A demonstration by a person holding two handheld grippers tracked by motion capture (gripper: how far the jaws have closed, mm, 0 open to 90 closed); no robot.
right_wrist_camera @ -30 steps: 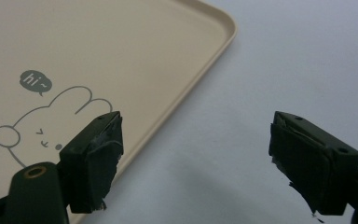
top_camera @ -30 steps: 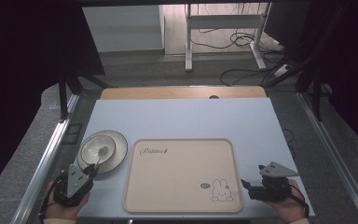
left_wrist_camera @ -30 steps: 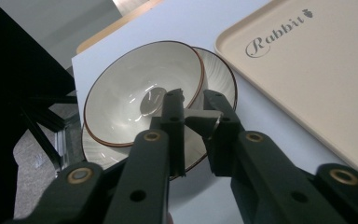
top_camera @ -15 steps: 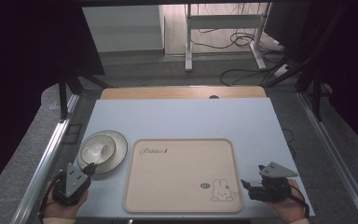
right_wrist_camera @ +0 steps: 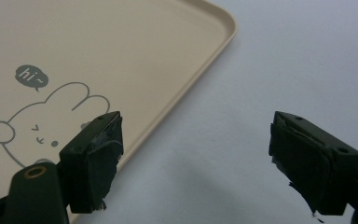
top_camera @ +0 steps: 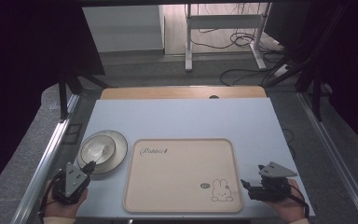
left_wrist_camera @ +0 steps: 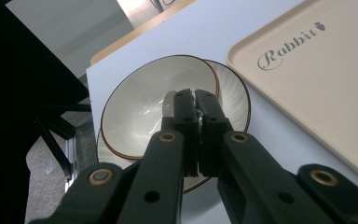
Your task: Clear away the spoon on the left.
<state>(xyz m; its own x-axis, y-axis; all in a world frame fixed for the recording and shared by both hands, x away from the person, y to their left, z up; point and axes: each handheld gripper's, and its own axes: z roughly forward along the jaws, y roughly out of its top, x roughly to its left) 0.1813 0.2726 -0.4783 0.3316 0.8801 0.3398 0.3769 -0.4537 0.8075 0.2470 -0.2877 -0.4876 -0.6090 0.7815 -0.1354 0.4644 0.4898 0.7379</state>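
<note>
Near the surface's (top_camera: 182, 116) front left corner, the left claw (left_wrist_camera: 196, 100) has just been closing and now has its jaws pressed together on the near rim of the bowl (left_wrist_camera: 144, 102), which sits on a plate (left_wrist_camera: 233, 93) just left of the tray (top_camera: 182, 175). The right claw (right_wrist_camera: 196, 158) rests spread and holding nothing at the front right, beside the tray's corner.

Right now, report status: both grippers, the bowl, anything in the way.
Left gripper shut, empty, over bowl. Right gripper open, empty, beside tray. Bowl sits on plate. Nothing in the way.
</note>
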